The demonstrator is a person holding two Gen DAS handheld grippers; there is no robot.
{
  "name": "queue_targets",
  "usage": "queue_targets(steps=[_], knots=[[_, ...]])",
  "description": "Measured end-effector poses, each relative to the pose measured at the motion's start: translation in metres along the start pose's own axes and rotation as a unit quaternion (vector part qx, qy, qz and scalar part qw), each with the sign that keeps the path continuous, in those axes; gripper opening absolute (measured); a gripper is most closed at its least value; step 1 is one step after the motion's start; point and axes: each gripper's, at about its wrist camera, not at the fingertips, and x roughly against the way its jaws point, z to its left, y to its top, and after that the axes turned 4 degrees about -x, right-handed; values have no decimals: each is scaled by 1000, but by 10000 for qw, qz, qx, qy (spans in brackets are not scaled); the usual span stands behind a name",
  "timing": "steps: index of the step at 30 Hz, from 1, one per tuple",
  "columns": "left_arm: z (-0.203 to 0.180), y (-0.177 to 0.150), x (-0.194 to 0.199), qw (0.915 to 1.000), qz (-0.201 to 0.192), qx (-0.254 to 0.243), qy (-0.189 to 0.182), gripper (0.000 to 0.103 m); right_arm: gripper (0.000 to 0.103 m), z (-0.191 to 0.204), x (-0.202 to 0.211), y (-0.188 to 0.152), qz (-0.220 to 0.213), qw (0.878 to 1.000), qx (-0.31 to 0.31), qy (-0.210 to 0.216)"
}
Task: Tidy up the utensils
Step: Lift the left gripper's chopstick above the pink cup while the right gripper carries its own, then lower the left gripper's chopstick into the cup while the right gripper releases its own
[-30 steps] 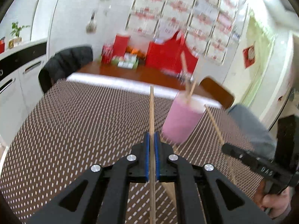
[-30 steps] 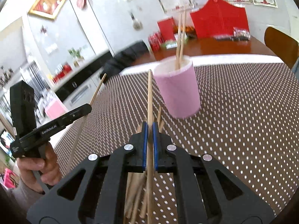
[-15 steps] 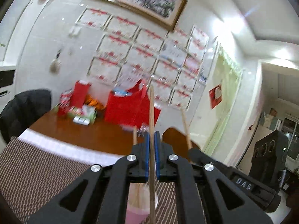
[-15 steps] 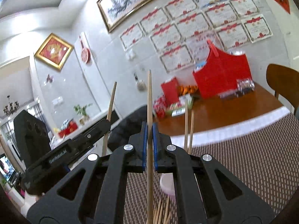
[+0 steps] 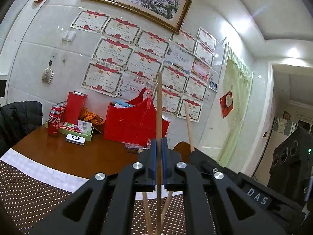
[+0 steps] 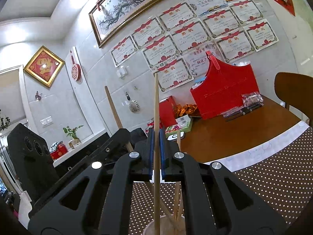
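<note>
While both of my hands hold level above the worktop (image 5: 64, 156), each hand-held gripper is clamped on a single wooden chopstick. My left hand-held gripper (image 5: 158, 156) has its blue pads (image 5: 153, 156) pressed together on the left chopstick (image 5: 159, 107), which stands upright, passing between the pads and rising well above them, its lower end running down out of view. Just to the right of it sits my right hand-held gripper (image 5: 197, 154), seen from the side with its own chopstick tilted slightly leftward. In the right wrist view, my right hand-held gripper (image 6: 156, 148) is likewise closed on the right chopstick (image 6: 156, 107), upright between the pads. Directly below this hand-held gripper stands the pink cup (image 6: 150, 229), only its rim showing; the chopstick's lower end reaches down into it, beside several other loose chopsticks (image 6: 177, 205) that lean inside. To the left of it, my left hand-held gripper (image 6: 123, 135) appears with its tilted stick. Ahead of both, a dotted brown mat (image 6: 277, 176) covers the near worktop; farther off stand a red basket (image 5: 135, 125) and cola cans (image 5: 54, 123).
</note>
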Motion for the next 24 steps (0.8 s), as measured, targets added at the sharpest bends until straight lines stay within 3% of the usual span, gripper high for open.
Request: queue_targets(steps=[11,24], knots=[[0,-1,16,9998,70,-183,-9,5,6,-4,-7,-13,-17,9999,43,-146],[-3,-29,3,9974,616,-377,-54,7,9,-20,-7,-31,324,9989,-137,-298]])
